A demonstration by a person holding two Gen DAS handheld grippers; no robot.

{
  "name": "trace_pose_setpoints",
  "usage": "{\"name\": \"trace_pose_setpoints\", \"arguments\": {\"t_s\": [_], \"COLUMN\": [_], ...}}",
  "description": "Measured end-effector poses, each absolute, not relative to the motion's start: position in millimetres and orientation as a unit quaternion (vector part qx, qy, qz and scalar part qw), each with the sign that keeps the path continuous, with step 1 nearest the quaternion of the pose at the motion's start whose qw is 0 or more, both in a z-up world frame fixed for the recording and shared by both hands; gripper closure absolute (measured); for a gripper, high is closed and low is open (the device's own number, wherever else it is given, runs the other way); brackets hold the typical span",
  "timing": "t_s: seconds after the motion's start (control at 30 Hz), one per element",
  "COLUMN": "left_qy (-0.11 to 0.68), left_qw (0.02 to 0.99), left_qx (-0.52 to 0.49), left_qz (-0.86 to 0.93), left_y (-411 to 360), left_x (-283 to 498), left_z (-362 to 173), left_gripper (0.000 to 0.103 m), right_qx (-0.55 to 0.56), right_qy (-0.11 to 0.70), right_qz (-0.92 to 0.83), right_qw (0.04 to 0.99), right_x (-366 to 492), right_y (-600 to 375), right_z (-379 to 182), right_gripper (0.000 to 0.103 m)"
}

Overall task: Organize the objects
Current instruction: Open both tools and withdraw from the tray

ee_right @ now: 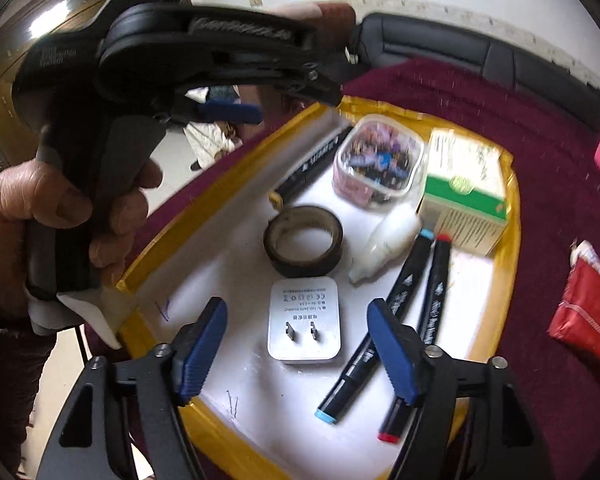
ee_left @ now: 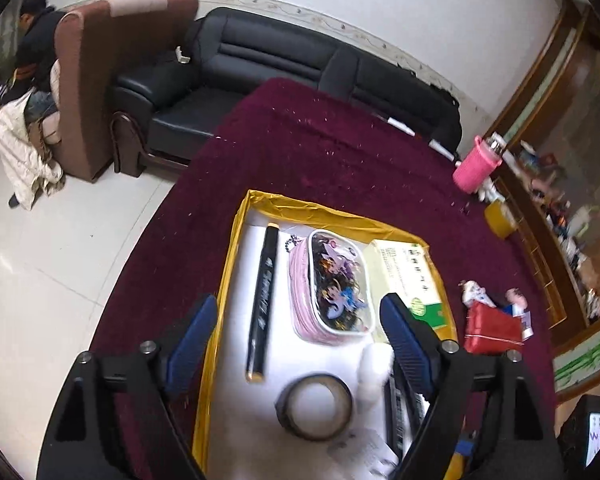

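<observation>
A shallow tray with a yellow rim and a white floor lies on the maroon cloth. It holds a black marker, a pink cartoon pouch, a green-and-white box, a dark tape roll and a white bottle. My left gripper hangs open above the marker and pouch, holding nothing. My right gripper is open over a white charger plug, clear of it. A blue-capped marker and a red-capped marker lie by its right finger. In the right wrist view a hand grips the left tool.
A red packet and small figures lie on the cloth right of the tray. A pink cup and a yellow roll stand at the far right edge. A black sofa and a brown armchair stand behind.
</observation>
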State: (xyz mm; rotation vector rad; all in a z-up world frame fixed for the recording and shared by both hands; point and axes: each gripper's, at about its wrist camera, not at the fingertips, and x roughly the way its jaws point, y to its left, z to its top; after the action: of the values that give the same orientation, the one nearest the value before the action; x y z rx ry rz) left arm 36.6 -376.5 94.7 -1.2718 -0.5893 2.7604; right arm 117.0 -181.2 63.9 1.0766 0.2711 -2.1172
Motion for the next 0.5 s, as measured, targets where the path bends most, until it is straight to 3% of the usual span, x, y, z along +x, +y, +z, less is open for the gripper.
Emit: {"name": "trace_pose_setpoints", "arguments": {"t_s": [0.27, 0.5], "left_qy": [-0.21, -0.18], "left_qw": [0.072, 0.12], "left_qx": [-0.372, -0.343], "left_qz": [0.901, 0.914], "left_y": [-346, -278], "left_x": [99, 129], "left_z": [127, 140], "left_gripper": [0.016, 0.015], "right_qx": [0.356, 0.348], "right_qy": [0.119, 0.089], "right_qz": [-0.869, -0.899], "right_qw": [0.323, 0.251], "right_x": [141, 141], "right_y": [-129, -54], "right_z": [87, 94], "right_gripper": [0.01, 0.009]}}
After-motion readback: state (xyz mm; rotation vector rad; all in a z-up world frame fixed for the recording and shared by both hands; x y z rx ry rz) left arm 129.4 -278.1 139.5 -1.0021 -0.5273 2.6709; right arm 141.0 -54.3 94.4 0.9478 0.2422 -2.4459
